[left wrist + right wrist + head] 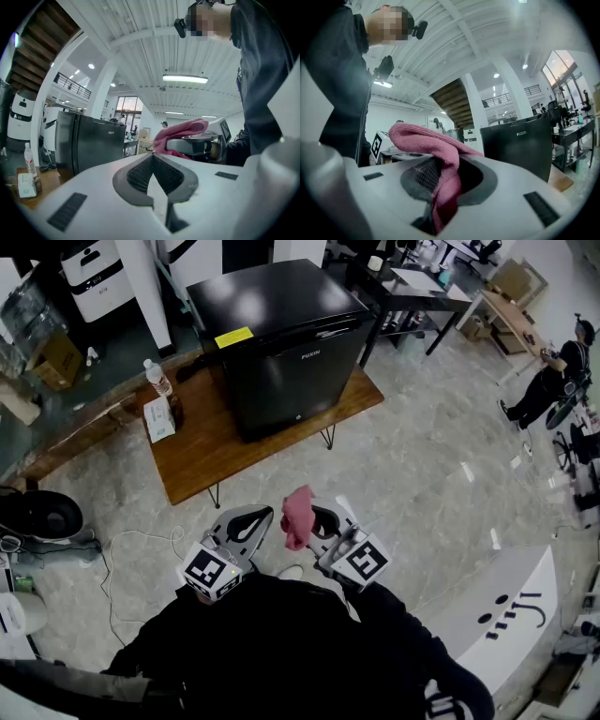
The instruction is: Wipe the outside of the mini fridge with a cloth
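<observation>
Head view: right gripper (322,520) grips cloth (298,510) upright.

The left gripper (153,168), white with grey ribbed pads, is being held with its jaws pressed together and nothing between them. Just beyond its tips, a crumpled pink cloth (180,130) is being gripped by the right gripper (188,144). To the left, a black box-shaped mini fridge (91,146) is being carried by a low brown wooden table (49,177), where a clear plastic bottle (29,160) and a small white packet (26,185) are also being displayed. The right side is being filled by a person's dark sleeve (262,89).
</observation>
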Demonstrator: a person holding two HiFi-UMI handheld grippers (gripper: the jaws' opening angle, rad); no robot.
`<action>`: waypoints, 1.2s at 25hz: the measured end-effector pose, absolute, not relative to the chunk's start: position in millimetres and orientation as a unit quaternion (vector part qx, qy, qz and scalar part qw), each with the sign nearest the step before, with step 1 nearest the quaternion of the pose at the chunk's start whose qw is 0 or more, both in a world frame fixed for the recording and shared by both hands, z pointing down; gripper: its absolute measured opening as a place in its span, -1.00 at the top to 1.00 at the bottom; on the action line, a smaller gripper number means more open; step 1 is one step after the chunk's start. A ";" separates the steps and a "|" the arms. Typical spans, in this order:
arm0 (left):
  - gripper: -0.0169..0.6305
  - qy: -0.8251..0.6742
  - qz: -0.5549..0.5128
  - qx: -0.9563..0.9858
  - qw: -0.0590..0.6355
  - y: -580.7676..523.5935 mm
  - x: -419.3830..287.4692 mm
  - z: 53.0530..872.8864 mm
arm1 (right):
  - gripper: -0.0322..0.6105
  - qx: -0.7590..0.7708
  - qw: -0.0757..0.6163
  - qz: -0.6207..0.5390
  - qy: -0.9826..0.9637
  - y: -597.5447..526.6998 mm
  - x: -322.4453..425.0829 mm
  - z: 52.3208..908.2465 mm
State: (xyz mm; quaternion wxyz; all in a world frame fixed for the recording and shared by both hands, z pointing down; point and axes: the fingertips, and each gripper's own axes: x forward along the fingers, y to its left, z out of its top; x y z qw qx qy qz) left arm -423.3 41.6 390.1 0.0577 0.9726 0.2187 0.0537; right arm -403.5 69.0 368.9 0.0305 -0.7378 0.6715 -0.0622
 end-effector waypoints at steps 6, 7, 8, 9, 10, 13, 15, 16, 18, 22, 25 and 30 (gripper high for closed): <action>0.93 0.220 0.055 0.973 0.049 37.6 -422.2 391.9 | 0.64 -0.735 0.028 -0.061 0.675 63.5 -403.0 369.4; 0.93 0.217 0.053 0.973 0.049 36.8 -421.1 392.1 | 0.64 -0.734 0.027 -0.061 0.676 63.5 -402.7 370.7; 0.93 0.215 0.053 0.974 0.049 36.4 -419.9 392.4 | 0.64 -0.733 0.026 -0.061 0.677 63.9 -402.5 371.9; 0.93 0.212 0.054 0.974 0.050 36.3 -418.9 392.4 | 0.64 -0.732 0.024 -0.062 0.678 64.6 -402.6 372.9; 0.93 0.210 0.055 0.975 0.051 36.7 -418.2 392.2 | 0.64 -0.732 0.023 -0.062 0.678 65.4 -402.8 373.5; 0.93 0.210 0.056 0.975 0.046 39.2 -417.5 389.3 | 0.64 -0.733 0.025 -0.062 0.677 68.3 -402.8 373.8; 0.93 0.208 0.055 0.976 0.045 40.4 -417.2 388.5 | 0.63 -0.733 0.030 -0.066 0.677 70.5 -402.3 376.1; 0.93 0.207 0.055 0.976 0.044 40.9 -417.0 388.5 | 0.63 -0.733 0.032 -0.068 0.676 71.6 -402.1 377.3; 0.93 0.203 0.055 0.977 0.042 42.5 -416.7 387.9 | 0.63 -0.734 0.041 -0.071 0.675 74.7 -401.3 377.4; 0.93 0.196 0.051 0.979 0.034 46.1 -412.8 381.0 | 0.63 -0.735 0.055 -0.077 0.672 80.0 -394.4 376.0; 0.93 0.181 0.047 0.982 0.028 41.5 -404.5 378.9 | 0.63 -0.730 0.058 -0.069 0.677 72.1 -382.8 378.1; 0.93 0.149 0.045 0.988 0.006 8.1 -382.7 379.1 | 0.62 -0.725 0.034 -0.058 0.685 34.0 -358.2 382.5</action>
